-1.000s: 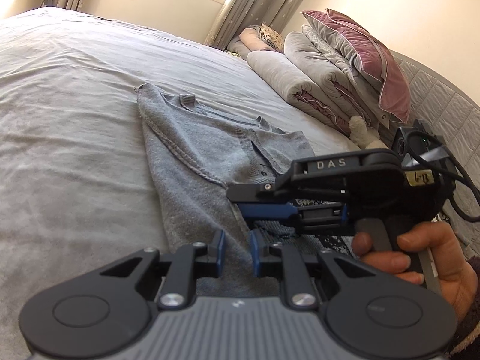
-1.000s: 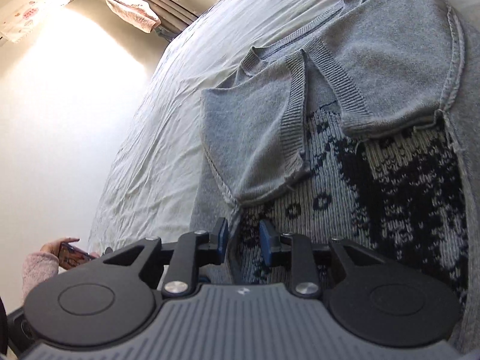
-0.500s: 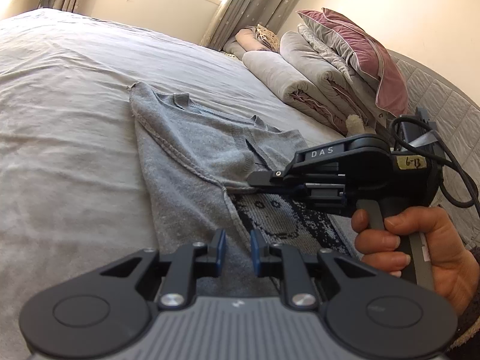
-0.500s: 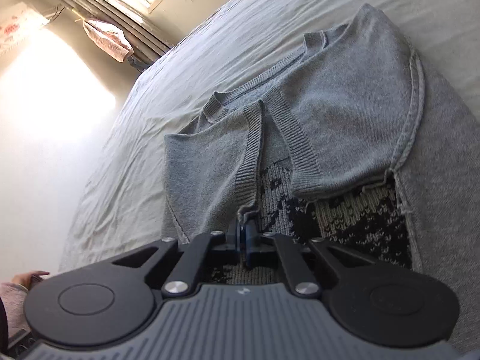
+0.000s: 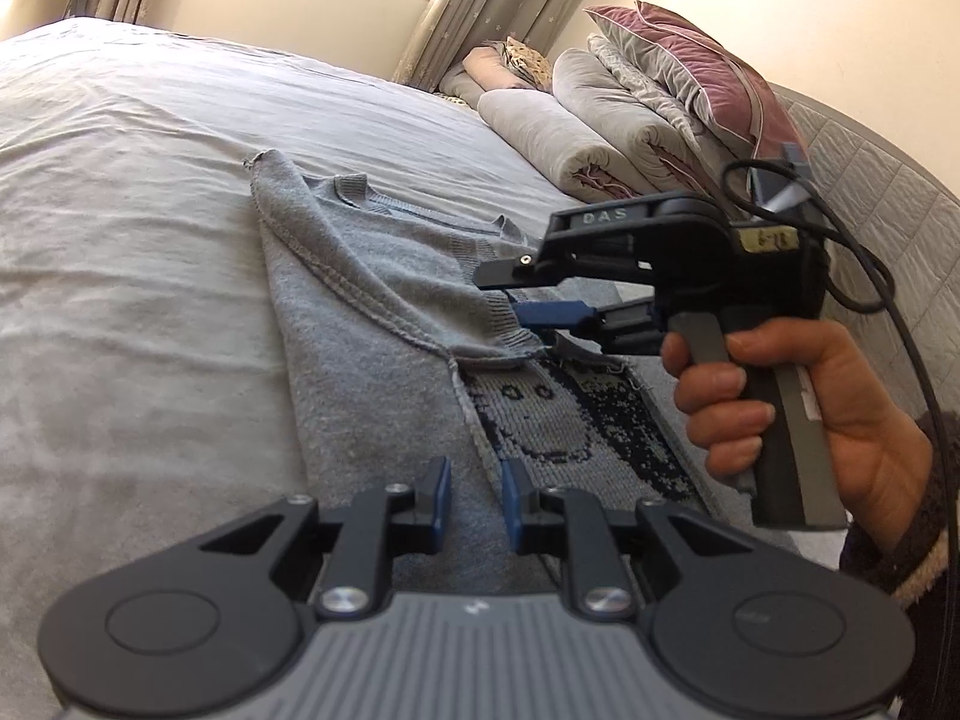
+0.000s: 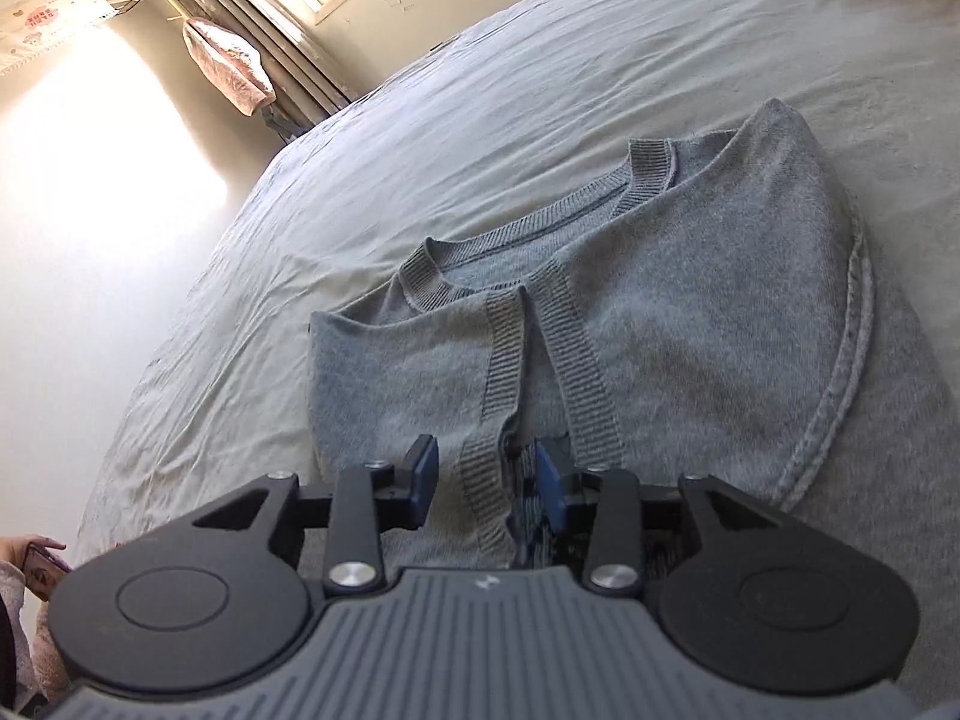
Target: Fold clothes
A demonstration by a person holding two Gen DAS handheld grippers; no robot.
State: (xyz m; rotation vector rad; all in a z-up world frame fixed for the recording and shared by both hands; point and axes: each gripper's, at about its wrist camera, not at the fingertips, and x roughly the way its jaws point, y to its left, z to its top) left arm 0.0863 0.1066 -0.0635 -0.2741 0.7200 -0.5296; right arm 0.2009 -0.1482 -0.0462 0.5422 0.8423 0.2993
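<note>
A grey knit sweater (image 5: 360,276) (image 6: 690,312) lies on the bed, both sleeves folded across its chest and a black-patterned panel showing below them. My right gripper (image 6: 487,477) hovers over the ribbed cuff (image 6: 486,480) of the nearer sleeve. Its jaws are opening, and the cuff lies loose between them without the pads pressing on it. In the left wrist view a hand holds that right gripper (image 5: 528,318) at the sleeve ends. My left gripper (image 5: 474,495) hangs just above the sweater's lower body, its pads a narrow gap apart with nothing between them.
The grey bed sheet (image 5: 120,240) spreads wide around the sweater. Rolled quilts and a pink pillow (image 5: 630,120) are stacked against the padded headboard (image 5: 870,192). A person's hand with a phone (image 6: 36,558) sits at the bed's edge. A pink cloth (image 6: 228,66) hangs by the window.
Half a second ago the right gripper was shut on the sleeve cuff. It has carried the cuff up over the patterned panel and opened. The left gripper has stayed put.
</note>
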